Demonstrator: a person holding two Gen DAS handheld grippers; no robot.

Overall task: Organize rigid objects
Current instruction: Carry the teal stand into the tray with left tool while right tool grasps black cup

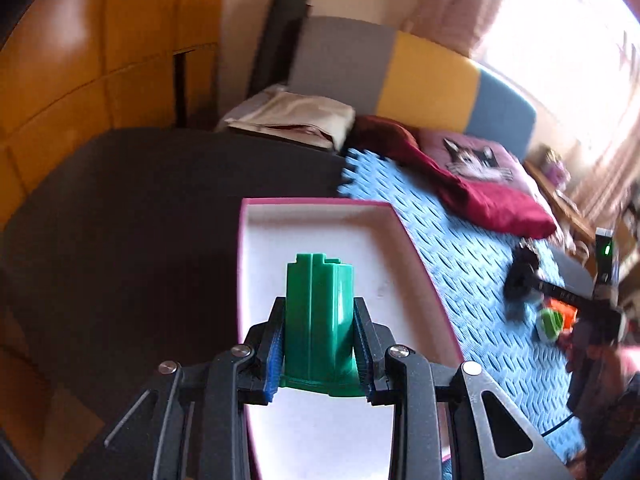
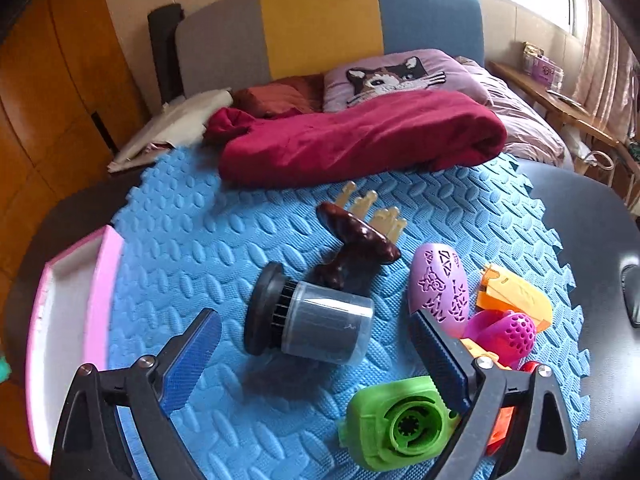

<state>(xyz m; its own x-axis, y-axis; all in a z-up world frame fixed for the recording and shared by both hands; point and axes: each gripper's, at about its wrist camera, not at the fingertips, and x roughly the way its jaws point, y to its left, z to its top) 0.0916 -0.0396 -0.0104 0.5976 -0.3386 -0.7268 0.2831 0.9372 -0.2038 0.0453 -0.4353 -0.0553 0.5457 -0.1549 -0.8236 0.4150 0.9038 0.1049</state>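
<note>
While the left gripper (image 1: 320, 344) holds its fingers clamped on a green plastic block (image 1: 319, 320) above the pink-rimmed white tray (image 1: 256, 216), the blue foam mat (image 2: 200, 248) to the right carries the rest. Over it the right gripper (image 2: 316, 356) hangs with fingers spread wide and empty, a black-capped clear canister (image 2: 312, 320) lying between them and a lime green piece (image 2: 396, 424) beside the right finger.
</note>
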